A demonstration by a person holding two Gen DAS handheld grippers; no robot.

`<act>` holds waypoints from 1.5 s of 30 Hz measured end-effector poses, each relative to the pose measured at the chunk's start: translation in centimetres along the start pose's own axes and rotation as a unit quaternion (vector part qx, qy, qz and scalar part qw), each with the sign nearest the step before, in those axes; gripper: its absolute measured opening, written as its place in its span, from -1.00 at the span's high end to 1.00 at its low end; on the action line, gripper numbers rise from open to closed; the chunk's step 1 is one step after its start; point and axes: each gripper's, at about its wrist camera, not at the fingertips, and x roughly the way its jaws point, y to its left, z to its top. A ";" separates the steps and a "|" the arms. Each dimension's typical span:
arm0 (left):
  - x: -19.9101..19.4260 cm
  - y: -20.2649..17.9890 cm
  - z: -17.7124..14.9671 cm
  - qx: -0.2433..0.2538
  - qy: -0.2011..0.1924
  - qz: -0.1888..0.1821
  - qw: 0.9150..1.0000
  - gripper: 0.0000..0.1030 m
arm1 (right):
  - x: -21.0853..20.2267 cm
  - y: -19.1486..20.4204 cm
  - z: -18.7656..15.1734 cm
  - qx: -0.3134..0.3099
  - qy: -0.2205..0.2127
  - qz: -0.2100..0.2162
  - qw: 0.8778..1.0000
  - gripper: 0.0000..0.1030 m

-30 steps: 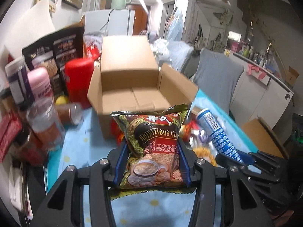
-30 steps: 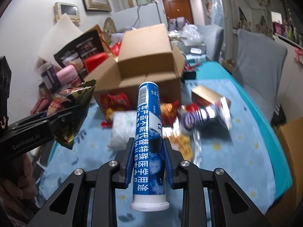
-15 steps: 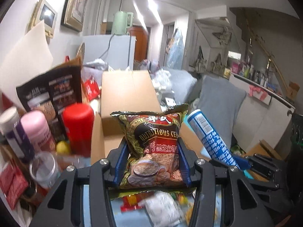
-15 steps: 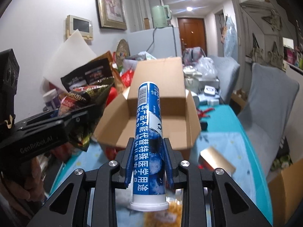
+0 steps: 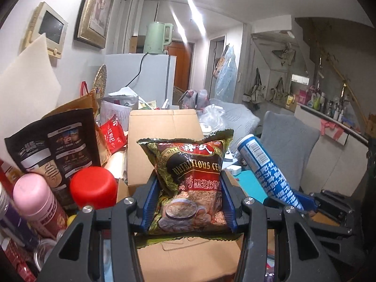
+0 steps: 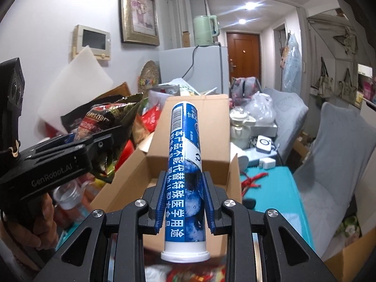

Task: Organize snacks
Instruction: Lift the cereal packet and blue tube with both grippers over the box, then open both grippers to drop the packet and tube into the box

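Note:
My left gripper (image 5: pixel 189 202) is shut on a dark cereal snack bag (image 5: pixel 188 176) and holds it above the open cardboard box (image 5: pixel 164 145). My right gripper (image 6: pixel 184 199) is shut on a blue tube with a white cap (image 6: pixel 185 169), held upright over the same box (image 6: pixel 188 159). The tube also shows in the left wrist view (image 5: pixel 265 169), to the right of the bag. The bag and left gripper (image 6: pixel 101 141) show at the left of the right wrist view. The box floor is mostly hidden behind the held items.
Left of the box stand a red canister (image 5: pixel 92 185), a pink bottle (image 5: pixel 37 202) and a black coffee bag (image 5: pixel 58 145). A teal tablecloth (image 6: pixel 270 188) and grey chairs (image 6: pixel 336 152) lie to the right. Loose snacks (image 6: pixel 199 275) lie below the grippers.
Both grippers have risen and moved forward with their loads, from over the snacks on the table to above the open box. Both grips are unchanged.

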 end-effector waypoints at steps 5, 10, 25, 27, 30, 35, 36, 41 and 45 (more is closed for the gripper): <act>4.3 0.4 0.0 -0.008 0.044 -0.006 0.999 0.07 | 2.9 -0.9 1.1 -0.011 0.019 -0.019 1.000 0.46; 7.5 0.8 -0.5 -0.003 0.070 0.018 0.997 0.07 | 5.5 -1.7 1.6 -0.017 0.051 -0.029 0.998 0.46; 13.6 1.5 -3.0 0.009 0.161 0.070 0.984 0.07 | 11.7 -2.8 -0.1 -0.025 0.149 -0.049 0.987 0.46; 14.1 1.6 -3.5 0.010 0.172 0.072 0.982 0.07 | 12.3 -2.8 -0.7 -0.027 0.161 -0.053 0.985 0.46; 14.8 1.6 -4.1 0.016 0.187 0.078 0.979 0.07 | 13.1 -2.7 -1.3 -0.035 0.174 -0.062 0.982 0.46; 15.8 1.6 -5.1 0.020 0.219 0.087 0.972 0.06 | 14.1 -2.7 -2.4 -0.036 0.190 -0.074 0.978 0.46; 15.9 1.7 -5.3 0.020 0.225 0.090 0.970 0.06 | 14.2 -2.8 -2.6 -0.035 0.192 -0.076 0.978 0.46; 16.4 2.0 -5.9 0.016 0.247 0.118 0.962 -0.03 | 14.1 -2.9 -2.7 -0.029 0.193 -0.085 0.977 0.17; 15.2 1.9 -5.4 0.024 0.225 0.134 0.965 -0.31 | 13.3 -2.5 -2.6 -0.043 0.186 -0.098 0.977 0.08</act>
